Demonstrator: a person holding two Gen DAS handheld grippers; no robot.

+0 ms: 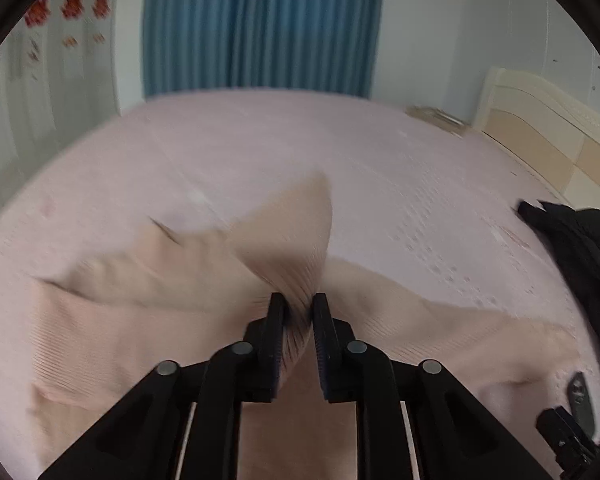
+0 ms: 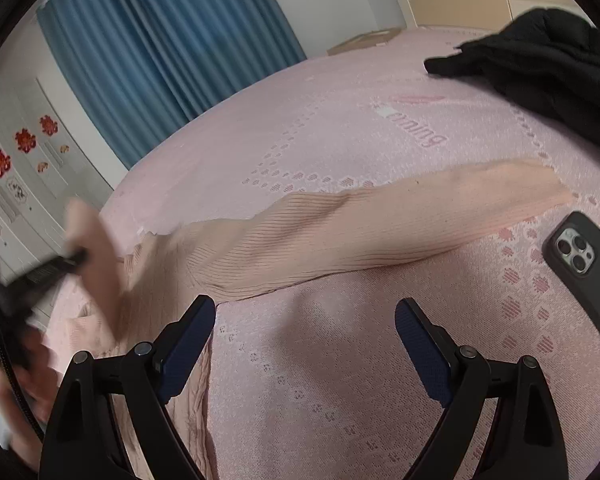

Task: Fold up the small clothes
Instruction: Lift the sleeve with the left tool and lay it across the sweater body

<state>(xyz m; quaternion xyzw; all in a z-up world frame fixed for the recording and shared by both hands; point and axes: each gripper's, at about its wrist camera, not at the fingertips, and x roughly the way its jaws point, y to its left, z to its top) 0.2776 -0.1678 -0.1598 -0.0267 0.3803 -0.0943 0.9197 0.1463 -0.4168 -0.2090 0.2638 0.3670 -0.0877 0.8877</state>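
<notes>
Here | left gripper (image 1: 298, 304): clamped on a bunched fold of the peach ribbed top (image 2: 340, 232), lifted off the pink bedspread (image 2: 340, 360) | right gripper (image 2: 305, 312): jaws wide, empty, over the bedspread beside the top's outstretched sleeve | black garment (image 2: 540, 52) and phone (image 2: 580, 264) lie apart.

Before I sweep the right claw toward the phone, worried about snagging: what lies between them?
Only bare pink bedsheet between right claw and phone, seen in the right wrist view.
</notes>
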